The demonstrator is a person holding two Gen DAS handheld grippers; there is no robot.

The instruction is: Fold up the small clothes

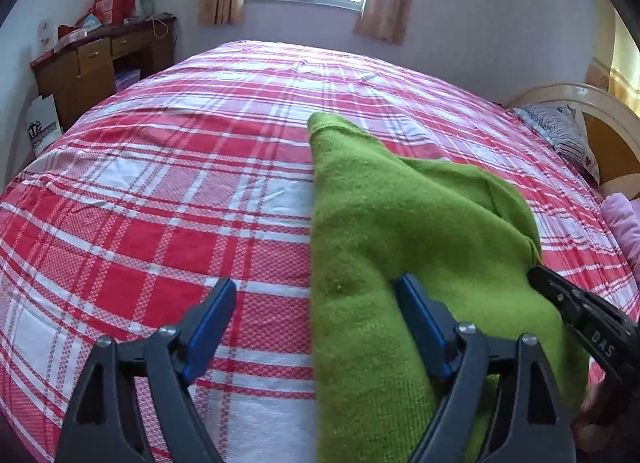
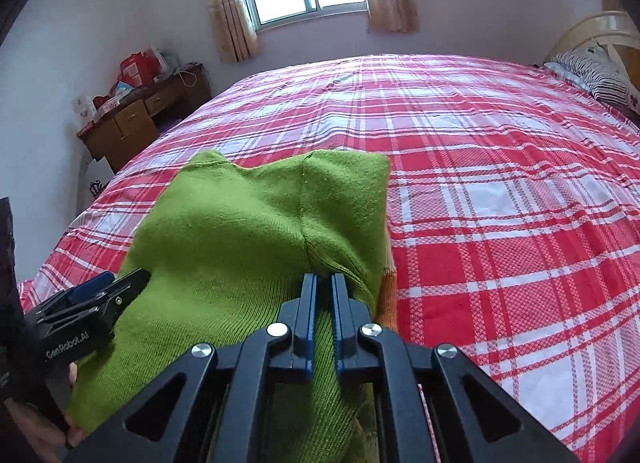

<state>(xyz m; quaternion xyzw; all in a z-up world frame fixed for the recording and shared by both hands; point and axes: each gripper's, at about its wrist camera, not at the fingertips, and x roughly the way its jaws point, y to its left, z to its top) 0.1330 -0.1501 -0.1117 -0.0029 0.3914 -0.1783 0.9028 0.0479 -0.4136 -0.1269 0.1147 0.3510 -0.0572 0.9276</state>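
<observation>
Green sweater [image 2: 240, 231] lower part hidden under right claw [image 2: 324, 283]; hem cut off.

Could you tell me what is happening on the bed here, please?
A person with two handheld grippers is folding a green sweater on the red plaid bed. The right gripper is shut on the sweater's fabric, while the left gripper is open, one finger over the sweater's edge, gripping nothing.

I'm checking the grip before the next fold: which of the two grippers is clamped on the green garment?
The right gripper: its blue fingers are pinched together on the green garment. The left gripper is spread wide open, one finger over the plaid bedsheet.
</observation>
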